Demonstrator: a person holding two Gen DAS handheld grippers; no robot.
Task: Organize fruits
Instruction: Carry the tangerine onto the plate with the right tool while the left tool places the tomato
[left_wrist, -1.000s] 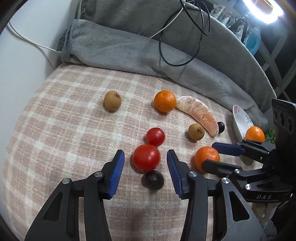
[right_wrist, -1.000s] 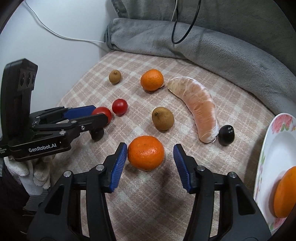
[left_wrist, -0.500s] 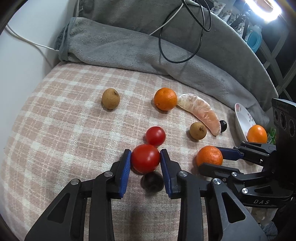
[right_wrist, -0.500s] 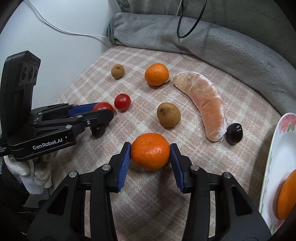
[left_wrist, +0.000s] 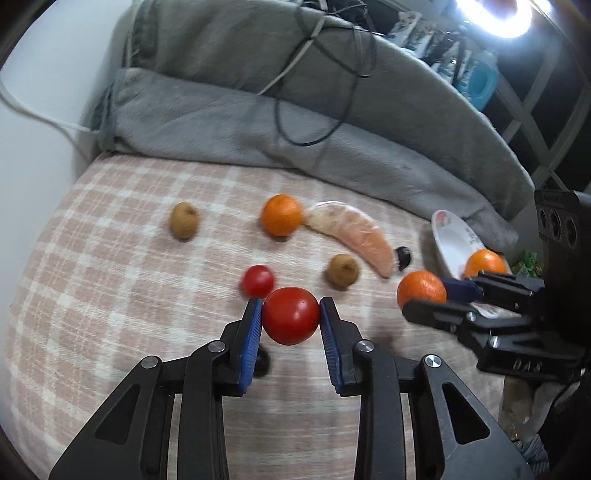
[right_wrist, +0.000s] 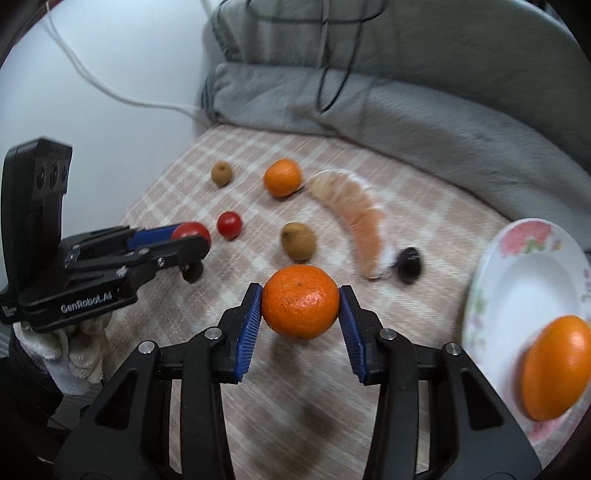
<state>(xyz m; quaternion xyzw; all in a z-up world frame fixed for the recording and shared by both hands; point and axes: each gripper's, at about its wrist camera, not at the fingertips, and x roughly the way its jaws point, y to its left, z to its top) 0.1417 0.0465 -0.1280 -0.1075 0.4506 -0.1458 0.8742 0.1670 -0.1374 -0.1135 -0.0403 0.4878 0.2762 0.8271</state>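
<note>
My left gripper (left_wrist: 290, 307) is shut on a large red tomato (left_wrist: 290, 320), held just above the checked cloth (left_wrist: 110, 277). In the right wrist view, my right gripper (right_wrist: 300, 295) is shut on a mandarin (right_wrist: 300, 301), also held off the cloth. A white flowered plate (right_wrist: 517, 280) at the right holds another orange (right_wrist: 557, 367). Loose on the cloth are a small tomato (left_wrist: 258, 280), an orange (left_wrist: 281, 215), a peeled pomelo segment (left_wrist: 354, 236), two brown fruits (left_wrist: 184, 220) (left_wrist: 342, 270) and a dark fruit (left_wrist: 403, 256).
Another dark fruit (left_wrist: 262, 363) lies under my left fingers. A grey blanket (left_wrist: 295, 122) with black cables is bunched along the back. A white wall (right_wrist: 110, 55) bounds the left. A gloved hand (right_wrist: 66, 350) holds the left gripper.
Both grippers went from open to shut, the left on the large tomato and the right on the mandarin. Both fruits have since risen off the cloth.
</note>
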